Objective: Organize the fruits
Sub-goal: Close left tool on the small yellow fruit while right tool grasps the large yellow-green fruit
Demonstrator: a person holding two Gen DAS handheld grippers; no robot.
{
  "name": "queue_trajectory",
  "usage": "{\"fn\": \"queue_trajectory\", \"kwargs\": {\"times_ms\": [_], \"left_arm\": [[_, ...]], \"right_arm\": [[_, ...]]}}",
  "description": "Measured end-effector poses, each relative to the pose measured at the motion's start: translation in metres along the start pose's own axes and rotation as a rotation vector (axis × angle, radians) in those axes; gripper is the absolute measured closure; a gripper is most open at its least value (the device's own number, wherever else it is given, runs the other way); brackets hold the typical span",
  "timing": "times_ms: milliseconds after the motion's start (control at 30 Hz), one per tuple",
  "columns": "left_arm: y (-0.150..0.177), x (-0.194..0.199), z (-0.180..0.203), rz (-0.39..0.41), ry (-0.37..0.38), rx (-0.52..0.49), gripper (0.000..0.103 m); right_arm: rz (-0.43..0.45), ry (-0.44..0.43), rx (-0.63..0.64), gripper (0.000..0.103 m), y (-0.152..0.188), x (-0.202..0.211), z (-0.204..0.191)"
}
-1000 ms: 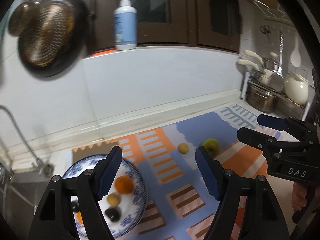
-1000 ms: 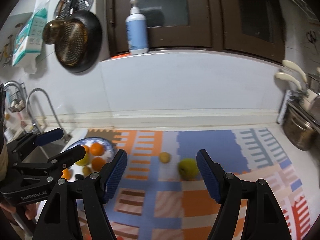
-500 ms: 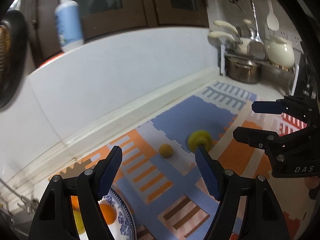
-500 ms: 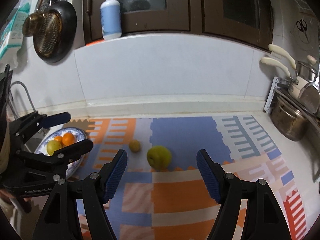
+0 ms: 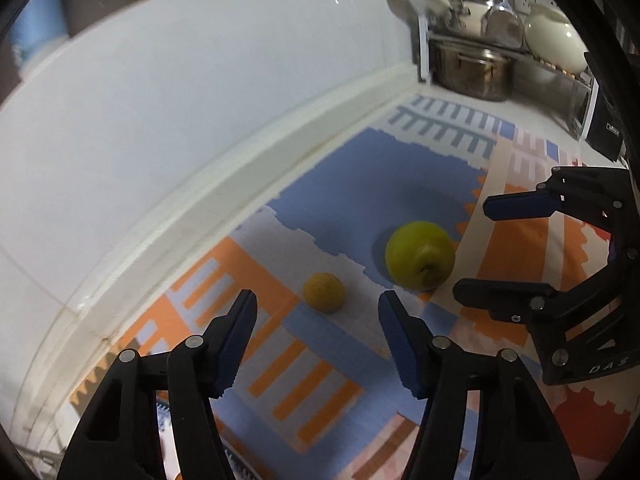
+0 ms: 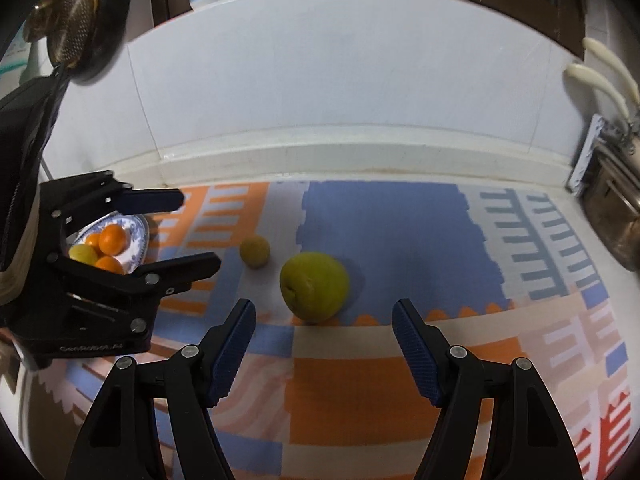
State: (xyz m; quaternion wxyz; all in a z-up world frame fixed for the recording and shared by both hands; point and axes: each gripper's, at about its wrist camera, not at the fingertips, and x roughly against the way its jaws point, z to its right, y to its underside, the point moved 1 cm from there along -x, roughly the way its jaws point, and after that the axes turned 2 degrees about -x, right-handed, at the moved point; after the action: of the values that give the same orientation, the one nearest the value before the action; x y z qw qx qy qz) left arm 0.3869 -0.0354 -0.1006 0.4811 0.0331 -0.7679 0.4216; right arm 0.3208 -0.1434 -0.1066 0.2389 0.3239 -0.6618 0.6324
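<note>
A large yellow-green fruit [image 6: 314, 286] and a small yellow fruit [image 6: 255, 251] lie on the patterned mat [image 6: 380, 380]. My right gripper [image 6: 323, 318] is open and empty, with the large fruit just ahead between its fingers. My left gripper [image 5: 318, 310] is open and empty, close behind the small fruit [image 5: 323, 292], with the large fruit [image 5: 420, 255] to its right. A blue-and-white plate [image 6: 138, 240] at the left holds oranges [image 6: 112, 239] and a yellow fruit. Each gripper shows in the other's view, the left [image 6: 192, 232] and the right [image 5: 476, 248].
A white tiled wall [image 6: 340, 80] runs along the back of the counter. A steel pot [image 5: 472, 70] and a white kettle [image 5: 554, 40] stand at the far right. A dark pan with a strainer [image 6: 76, 28] hangs at the upper left.
Both grippers have moved forward and down toward the two loose fruits. The left view has swung right, away from the plate. Both stay open.
</note>
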Motion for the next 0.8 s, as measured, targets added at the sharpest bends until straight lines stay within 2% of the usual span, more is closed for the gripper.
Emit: {"fn": "queue_trajectory", "kwargs": {"times_ms": [200, 400, 500, 633, 700, 800], "left_arm": [[-0.003, -0.026, -0.003, -0.065, 0.038, -0.020, 0.048], [-0.008, -0.038, -0.007, -0.076, 0.063, 0.004, 0.051], [-0.010, -0.045, -0.009, -0.094, 0.077, 0.023, 0.058], [-0.009, -0.050, -0.009, -0.121, 0.085, 0.036, 0.072], [-0.009, -0.050, -0.008, -0.127, 0.087, 0.038, 0.074], [-0.008, -0.048, -0.009, -0.134, 0.087, 0.055, 0.074]], "right_arm": [[-0.040, -0.013, 0.008, 0.039, -0.001, -0.021, 0.003], [-0.071, -0.044, -0.003, 0.042, -0.003, -0.037, 0.009], [-0.078, -0.068, -0.015, 0.044, -0.006, -0.043, 0.011], [-0.079, -0.095, -0.012, 0.048, -0.008, -0.046, 0.008], [-0.080, -0.119, -0.010, 0.055, -0.009, -0.048, 0.007], [-0.073, -0.122, -0.009, 0.055, -0.010, -0.048, 0.005]]}}
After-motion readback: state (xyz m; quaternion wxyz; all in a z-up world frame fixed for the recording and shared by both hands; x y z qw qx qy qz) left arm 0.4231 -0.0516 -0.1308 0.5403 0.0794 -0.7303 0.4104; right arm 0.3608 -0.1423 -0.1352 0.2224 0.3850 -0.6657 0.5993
